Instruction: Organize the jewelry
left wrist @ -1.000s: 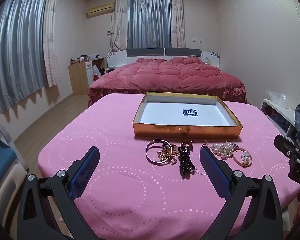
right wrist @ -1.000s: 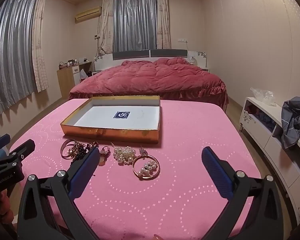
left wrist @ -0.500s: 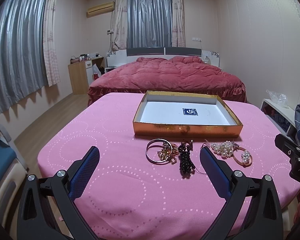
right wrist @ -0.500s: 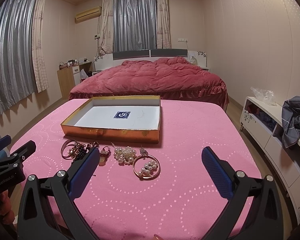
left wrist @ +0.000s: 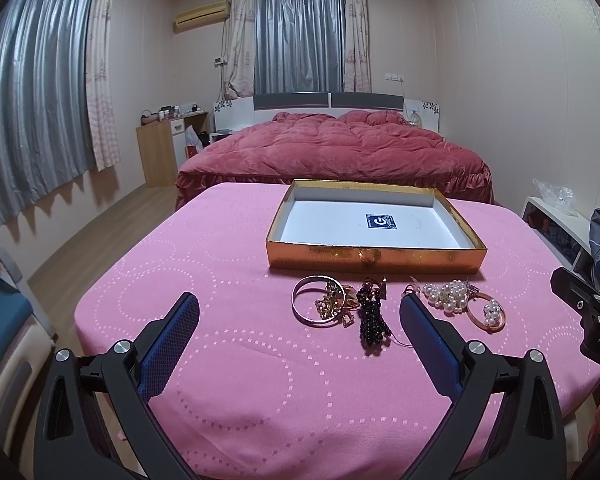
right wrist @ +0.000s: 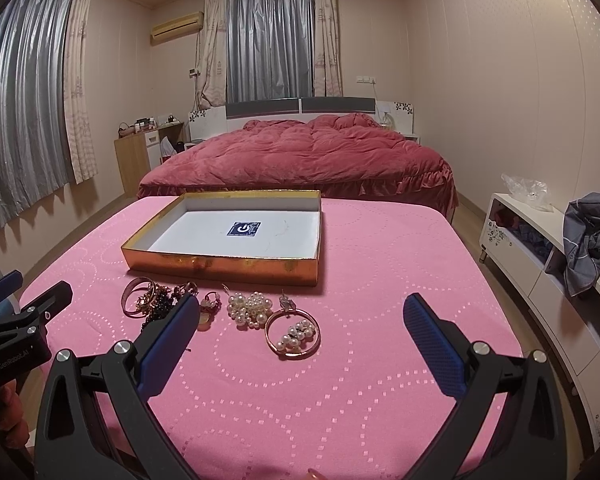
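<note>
A gold box [left wrist: 374,257] with a white inside stands open and empty on the pink table [left wrist: 228,264]. In front of it lie a silver bangle [left wrist: 315,306], a black bead piece [left wrist: 373,318], a pearl cluster [left wrist: 448,295] and a gold hoop with pearls [left wrist: 486,314]. The right wrist view shows the box [right wrist: 224,258], pearl cluster [right wrist: 250,309] and hoop [right wrist: 293,333]. My left gripper [left wrist: 299,314] is open and empty, short of the bangle and beads. My right gripper [right wrist: 300,316] is open and empty, just short of the hoop.
A red bed [left wrist: 340,152] stands behind the table. A white cabinet [right wrist: 540,256] with grey clothes is on the right, a wooden desk [left wrist: 160,152] at the back left. A chair [left wrist: 0,320] is at the table's left.
Both grippers have crept slightly forward and stay open. The jewelry and the box have not moved.
</note>
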`<state>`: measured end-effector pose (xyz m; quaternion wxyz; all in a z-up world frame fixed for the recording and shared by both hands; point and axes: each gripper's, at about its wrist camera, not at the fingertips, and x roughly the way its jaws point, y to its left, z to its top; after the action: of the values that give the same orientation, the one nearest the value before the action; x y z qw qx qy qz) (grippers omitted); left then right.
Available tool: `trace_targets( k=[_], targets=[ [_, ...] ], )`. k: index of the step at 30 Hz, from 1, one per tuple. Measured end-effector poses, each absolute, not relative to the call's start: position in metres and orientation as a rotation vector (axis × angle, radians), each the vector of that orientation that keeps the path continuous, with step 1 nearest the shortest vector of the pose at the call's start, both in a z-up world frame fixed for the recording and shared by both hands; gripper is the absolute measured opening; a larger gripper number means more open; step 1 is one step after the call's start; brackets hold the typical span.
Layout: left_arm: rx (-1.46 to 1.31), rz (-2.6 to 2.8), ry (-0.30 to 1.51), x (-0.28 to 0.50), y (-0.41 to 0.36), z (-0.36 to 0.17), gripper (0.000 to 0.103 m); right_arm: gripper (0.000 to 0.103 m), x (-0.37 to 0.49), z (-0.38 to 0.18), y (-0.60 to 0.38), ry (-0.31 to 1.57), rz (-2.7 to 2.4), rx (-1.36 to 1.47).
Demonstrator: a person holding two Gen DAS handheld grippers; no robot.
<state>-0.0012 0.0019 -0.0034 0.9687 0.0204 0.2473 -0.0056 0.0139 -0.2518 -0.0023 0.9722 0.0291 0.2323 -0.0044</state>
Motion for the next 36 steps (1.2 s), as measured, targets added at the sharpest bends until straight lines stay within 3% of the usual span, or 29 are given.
trace_targets(
  k=[36],
  targets=[
    [0.002, -0.049, 0.595, 0.016, 0.014, -0.022, 0.097, 0.0, 0.024, -0.019, -0.265, 0.515, -0.02, 0.107]
  ],
)
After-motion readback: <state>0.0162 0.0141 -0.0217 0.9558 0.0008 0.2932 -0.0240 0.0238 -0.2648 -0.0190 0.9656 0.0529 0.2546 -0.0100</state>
